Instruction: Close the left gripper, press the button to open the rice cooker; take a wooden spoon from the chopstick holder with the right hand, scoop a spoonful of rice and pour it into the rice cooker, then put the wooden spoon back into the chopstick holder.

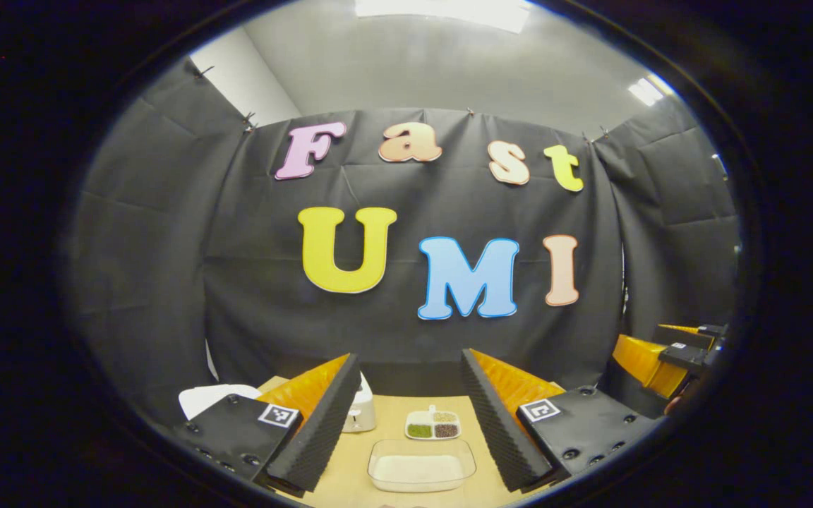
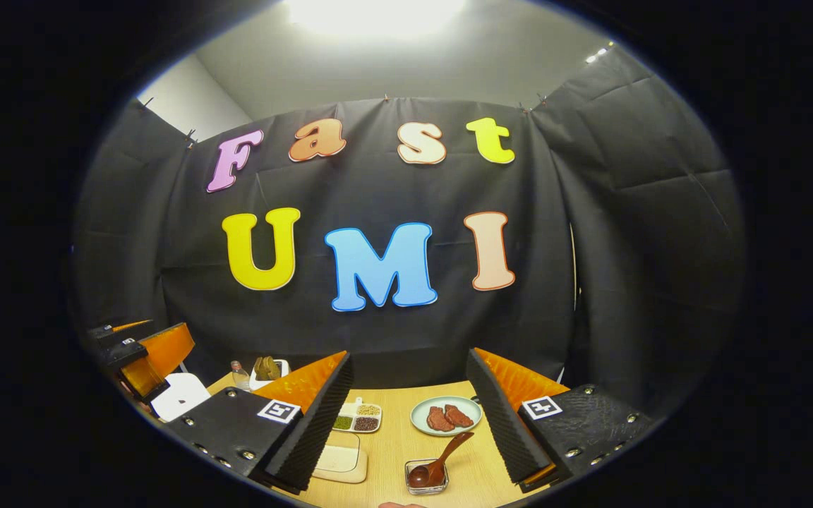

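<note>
My wooden spoon (image 2: 442,458) lies tilted, bowl down in a small clear square dish (image 2: 426,477), handle rising up and right — between my right gripper's (image 2: 406,416) wide-spread fingers. My left gripper (image 1: 406,423) also gapes wide over a clear rounded tray of white rice (image 1: 420,466). The white rice cooker (image 1: 203,399) sits at left on the pale wood-grain table (image 2: 392,437) — black cloth behind.
</note>
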{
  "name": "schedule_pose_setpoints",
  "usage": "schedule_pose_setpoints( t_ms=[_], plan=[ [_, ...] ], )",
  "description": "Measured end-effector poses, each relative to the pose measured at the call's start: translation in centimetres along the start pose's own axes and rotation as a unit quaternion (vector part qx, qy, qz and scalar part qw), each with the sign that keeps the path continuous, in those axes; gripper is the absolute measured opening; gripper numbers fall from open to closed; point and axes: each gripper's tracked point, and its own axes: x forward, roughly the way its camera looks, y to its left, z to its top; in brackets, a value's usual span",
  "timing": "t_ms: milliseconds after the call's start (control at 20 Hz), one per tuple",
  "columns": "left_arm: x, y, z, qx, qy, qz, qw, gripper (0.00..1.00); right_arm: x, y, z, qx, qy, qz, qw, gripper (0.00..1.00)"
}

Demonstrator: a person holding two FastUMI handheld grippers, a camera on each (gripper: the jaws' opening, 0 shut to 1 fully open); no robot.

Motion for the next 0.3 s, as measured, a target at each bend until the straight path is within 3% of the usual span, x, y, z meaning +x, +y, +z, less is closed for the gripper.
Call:
schedule_pose_setpoints(
  t_ms=[300],
  plan=[
    [-0.24, -0.46, -0.08, 0.005, 0.005, -0.017, 1.000, 0.99, 0.07, -0.32, 0.35, -0.008, 0.002, -0.006, 1.000, 0.99]
  ],
)
